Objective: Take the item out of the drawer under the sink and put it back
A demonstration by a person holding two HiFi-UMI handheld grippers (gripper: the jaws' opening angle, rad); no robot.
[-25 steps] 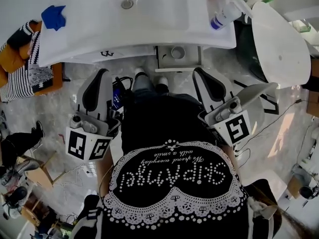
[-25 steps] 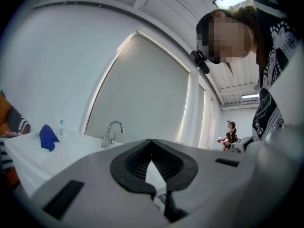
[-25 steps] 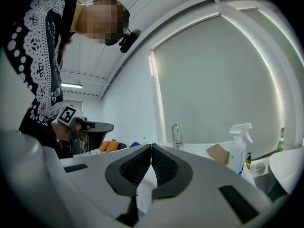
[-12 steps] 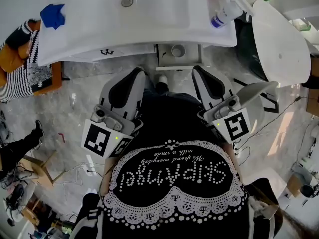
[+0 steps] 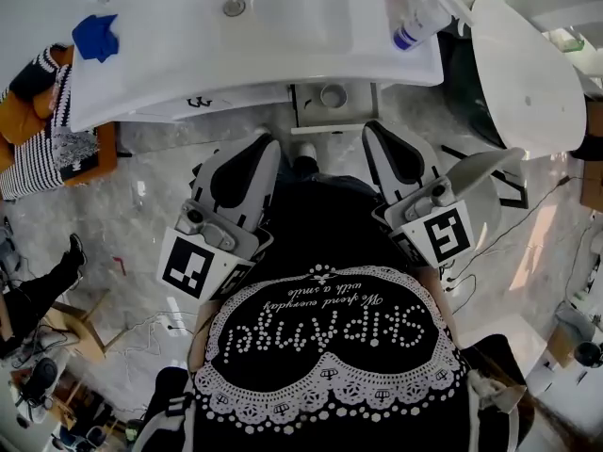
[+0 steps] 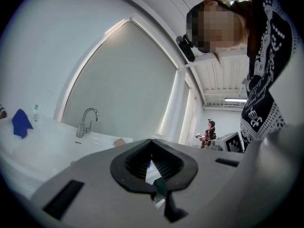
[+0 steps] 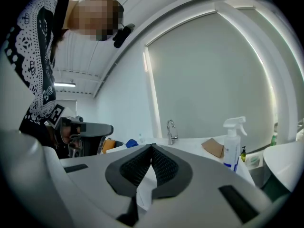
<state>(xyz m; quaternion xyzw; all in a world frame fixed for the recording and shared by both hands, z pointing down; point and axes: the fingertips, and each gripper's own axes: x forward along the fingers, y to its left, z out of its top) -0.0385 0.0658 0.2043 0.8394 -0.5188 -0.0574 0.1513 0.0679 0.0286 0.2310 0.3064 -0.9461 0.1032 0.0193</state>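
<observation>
In the head view a small white drawer (image 5: 356, 107) stands pulled out below the front edge of the white sink counter (image 5: 283, 45). A round grey item (image 5: 332, 95) lies in it. My left gripper (image 5: 267, 143) points up at the counter just left of the drawer, a short way short of it, and is shut with nothing in it. My right gripper (image 5: 374, 130) is just right of the drawer, also shut and empty. In the left gripper view the left gripper (image 6: 152, 144) has its pads meeting; in the right gripper view the right gripper (image 7: 152, 148) does too.
On the counter are a blue cloth (image 5: 96, 36), a spray bottle (image 5: 415, 26) and the drain (image 5: 234, 7); the tap (image 6: 87, 120) stands at its back. A large white rounded fixture (image 5: 528, 73) is at the right. Striped and orange cloths (image 5: 38, 149) lie left. Cables cross the marble floor.
My left gripper has swung up and to the right, from beside my left hip to just below the counter. The right gripper has barely moved.
</observation>
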